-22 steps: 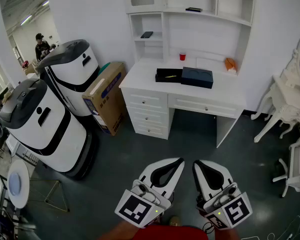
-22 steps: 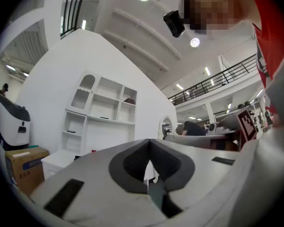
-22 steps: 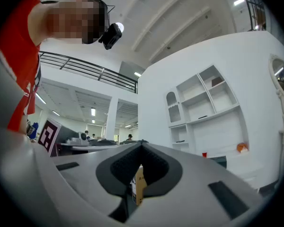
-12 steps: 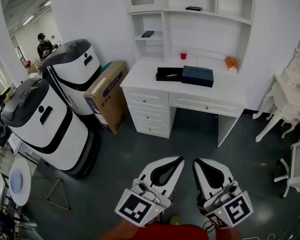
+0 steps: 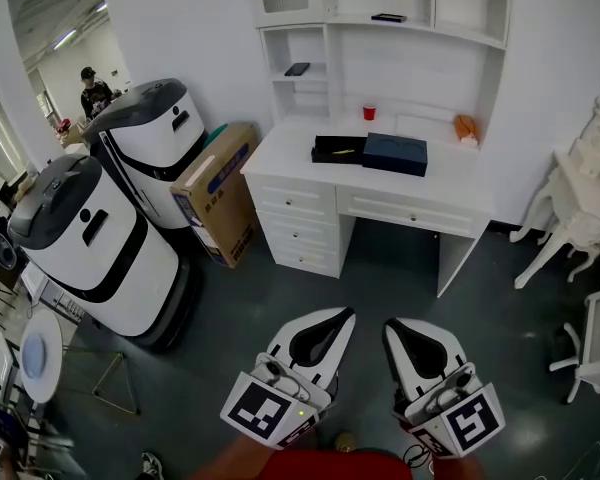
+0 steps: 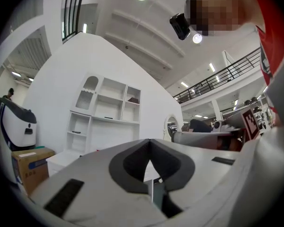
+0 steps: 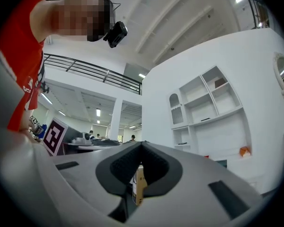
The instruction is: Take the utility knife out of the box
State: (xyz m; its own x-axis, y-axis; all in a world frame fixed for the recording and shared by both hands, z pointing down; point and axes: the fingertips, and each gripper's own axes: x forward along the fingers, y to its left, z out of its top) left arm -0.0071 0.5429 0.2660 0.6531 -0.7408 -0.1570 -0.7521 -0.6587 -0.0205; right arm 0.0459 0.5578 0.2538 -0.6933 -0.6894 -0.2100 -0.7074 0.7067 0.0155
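An open black box [image 5: 337, 150] lies on the white desk [image 5: 380, 186] far across the room, with a thin yellowish object inside that may be the utility knife [image 5: 344, 152]. A dark blue box [image 5: 394, 154] sits right beside it. My left gripper [image 5: 342, 314] and right gripper [image 5: 391, 326] hover side by side over the floor, well short of the desk. Both are shut with nothing between the jaws. The left gripper [image 6: 149, 140] and right gripper [image 7: 142, 143] show jaw tips meeting in their own views.
A red cup [image 5: 369, 112] and an orange object [image 5: 465, 126] stand at the desk's back, under white shelves. Two large white and black machines [image 5: 100, 248] and a cardboard box [image 5: 217, 193] line the left. White chairs [image 5: 570, 218] stand at right. A person [image 5: 95, 93] stands far left.
The left gripper has drifted slightly to the left and the view has shifted a little. Both grippers stay shut and empty.
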